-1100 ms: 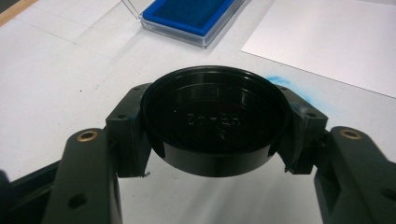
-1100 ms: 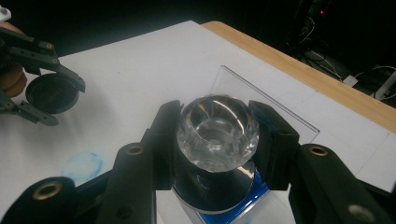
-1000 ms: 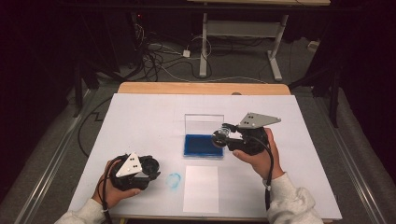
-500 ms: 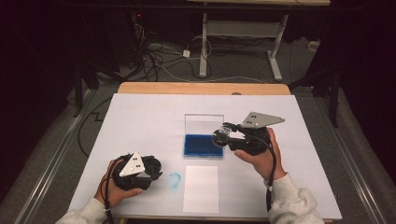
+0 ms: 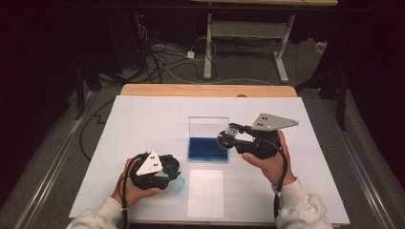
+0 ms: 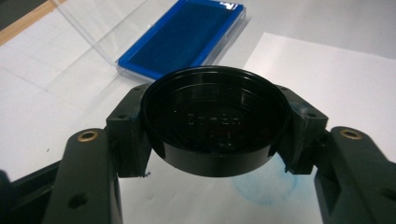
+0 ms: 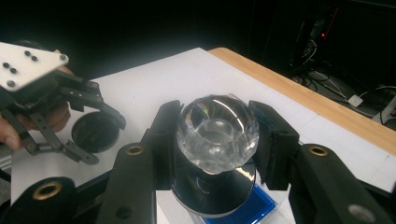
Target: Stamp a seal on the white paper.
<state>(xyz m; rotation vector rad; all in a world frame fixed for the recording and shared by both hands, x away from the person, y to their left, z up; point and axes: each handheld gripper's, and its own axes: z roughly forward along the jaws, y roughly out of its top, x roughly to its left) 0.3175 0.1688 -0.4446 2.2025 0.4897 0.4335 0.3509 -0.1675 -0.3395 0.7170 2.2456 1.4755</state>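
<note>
My left gripper [image 6: 212, 135] held the black cap [image 6: 215, 119] tightly; my right gripper [image 7: 212, 140] clamped the clear stamp handle [image 7: 215, 133] above the blue ink pad [image 5: 207, 148].

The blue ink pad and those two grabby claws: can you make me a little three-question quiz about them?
1. True or false: the left gripper is shut on a black round cap.
2. What does the right gripper hold? A) a clear faceted knob on a round stamp B) a pencil C) nothing
3. Fill in: the lid of the blue ink pad is ___.

Key: 1 true; 2 A; 3 open, its clear lid standing up.
</note>
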